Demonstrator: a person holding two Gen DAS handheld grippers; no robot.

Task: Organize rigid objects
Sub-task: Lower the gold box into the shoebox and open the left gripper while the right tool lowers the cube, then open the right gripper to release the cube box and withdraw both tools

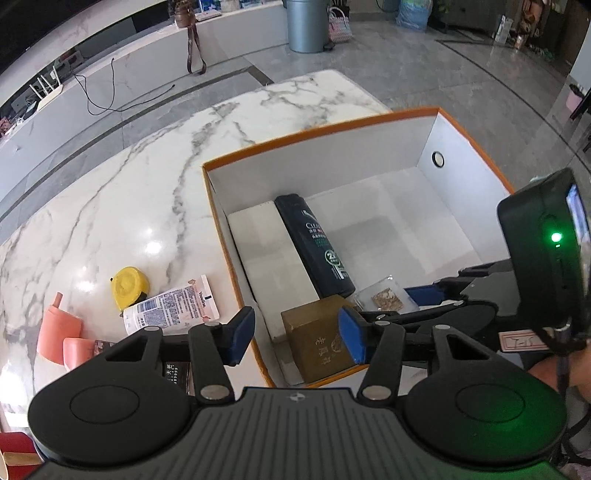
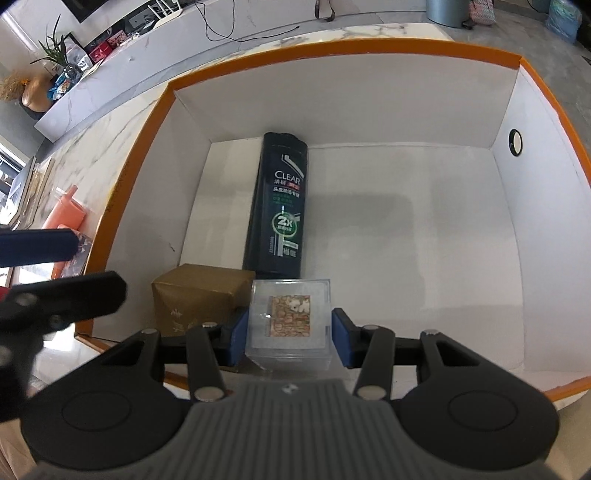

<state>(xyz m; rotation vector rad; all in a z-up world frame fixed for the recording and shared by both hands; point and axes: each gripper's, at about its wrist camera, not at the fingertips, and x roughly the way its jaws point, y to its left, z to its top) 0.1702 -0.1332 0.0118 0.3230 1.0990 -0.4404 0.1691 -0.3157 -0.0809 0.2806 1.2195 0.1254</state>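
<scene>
An orange-rimmed white box (image 1: 317, 129) (image 2: 343, 48) stands on the marble table (image 1: 147, 177). Inside lie a dark CLEAR shampoo bottle (image 1: 314, 247) (image 2: 279, 206), a white flat box (image 1: 269, 258) and a gold-brown carton (image 1: 314, 336) (image 2: 195, 295). My right gripper (image 2: 289, 332) has its blue pads on both sides of a clear plastic cube (image 2: 290, 321) (image 1: 386, 297) inside the box, next to the carton. My left gripper (image 1: 297, 332) is open and empty over the box's near left rim. A yellow tape measure (image 1: 129, 286), a Vaseline tube (image 1: 173, 310) and pink cups (image 1: 61, 332) lie on the table.
The right half of the box floor (image 2: 406, 240) is bare white. A dark packet (image 1: 177, 373) sits under my left gripper. Beyond the table are a grey bin (image 1: 306, 26), a low marble shelf (image 1: 110, 74) with cables, and grey floor.
</scene>
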